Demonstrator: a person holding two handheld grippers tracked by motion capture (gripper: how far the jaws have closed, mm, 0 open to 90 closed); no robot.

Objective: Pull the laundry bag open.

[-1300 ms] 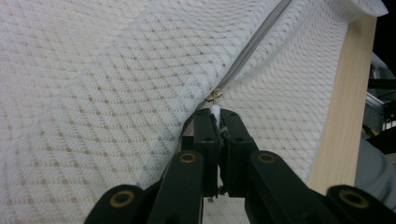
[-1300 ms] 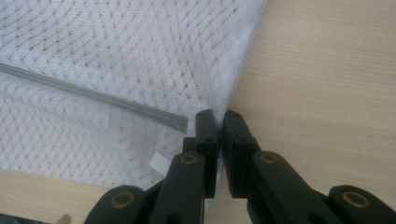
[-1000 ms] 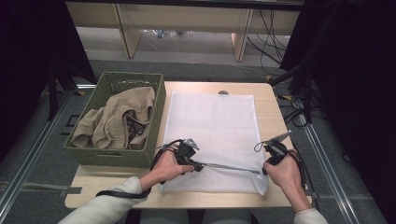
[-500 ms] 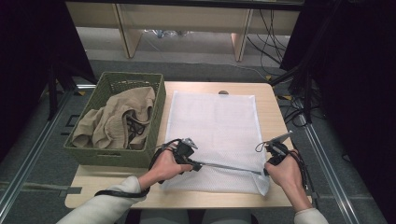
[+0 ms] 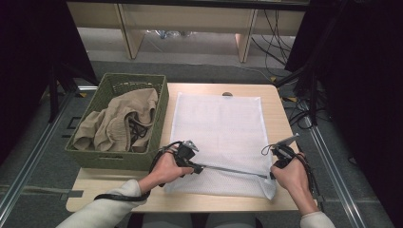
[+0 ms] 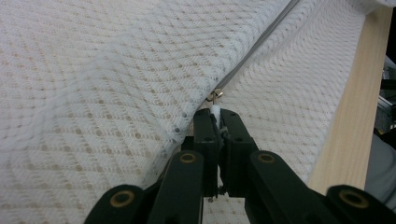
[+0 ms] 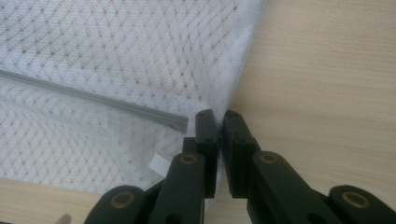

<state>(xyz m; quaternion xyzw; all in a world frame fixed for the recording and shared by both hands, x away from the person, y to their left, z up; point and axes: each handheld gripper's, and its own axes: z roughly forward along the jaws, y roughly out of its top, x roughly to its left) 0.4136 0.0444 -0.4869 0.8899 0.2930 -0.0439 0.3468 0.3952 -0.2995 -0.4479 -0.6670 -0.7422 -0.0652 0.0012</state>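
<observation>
Mesh laundry bag lies flat on the tabletop, beside a green basket of beige clothes. Left tool is clamped on the zipper pull; right tool pinches the bag's edge at the grey zipper's other end.

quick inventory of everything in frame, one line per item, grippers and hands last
mesh laundry bag: 1, white, flat on the table's middle
zipper: 1, grey, across the bag's near end
zipper pull: 1, metal with white tab, at left gripper's jaw tips
basket: 1, green, on the table's left edge
clothes: 1 pile, tan, in the basket
table: 1, light wood
left gripper: 1, black, shut on zipper pull
right gripper: 1, black, shut on the bag's right edge
hands: 2, one holding each gripper
</observation>
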